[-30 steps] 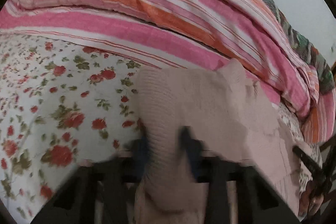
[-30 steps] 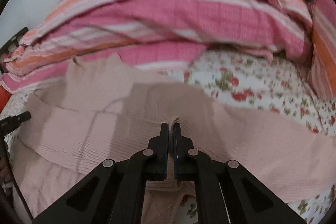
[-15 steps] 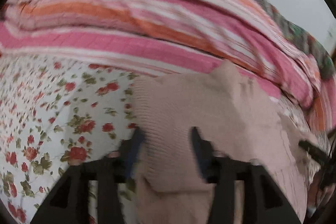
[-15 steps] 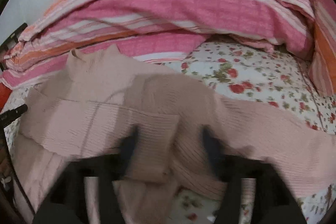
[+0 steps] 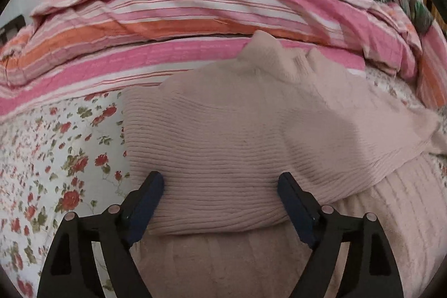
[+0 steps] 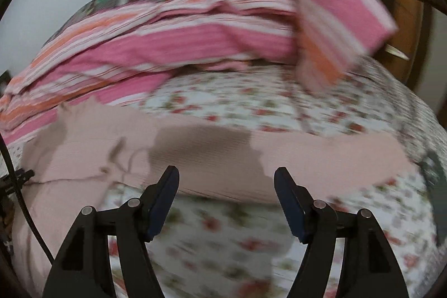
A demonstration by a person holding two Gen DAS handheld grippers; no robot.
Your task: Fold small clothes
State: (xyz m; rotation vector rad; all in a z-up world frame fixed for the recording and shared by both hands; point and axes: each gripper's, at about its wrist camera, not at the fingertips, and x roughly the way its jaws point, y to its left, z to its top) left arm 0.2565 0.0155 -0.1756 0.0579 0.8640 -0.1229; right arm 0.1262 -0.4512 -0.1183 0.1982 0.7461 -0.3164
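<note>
We see no writing. Our left gripper is opening over the pale pink ribbed knit sweater on the rose-print bedsheet; our right gripper stands wide, holding nothing.

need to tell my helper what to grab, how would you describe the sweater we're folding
On the floral bedsheet, just in front of the pink striped quilt, lies a pale pink ribbed knit sweater. It is the only plain, unpatterned fabric there.
</note>
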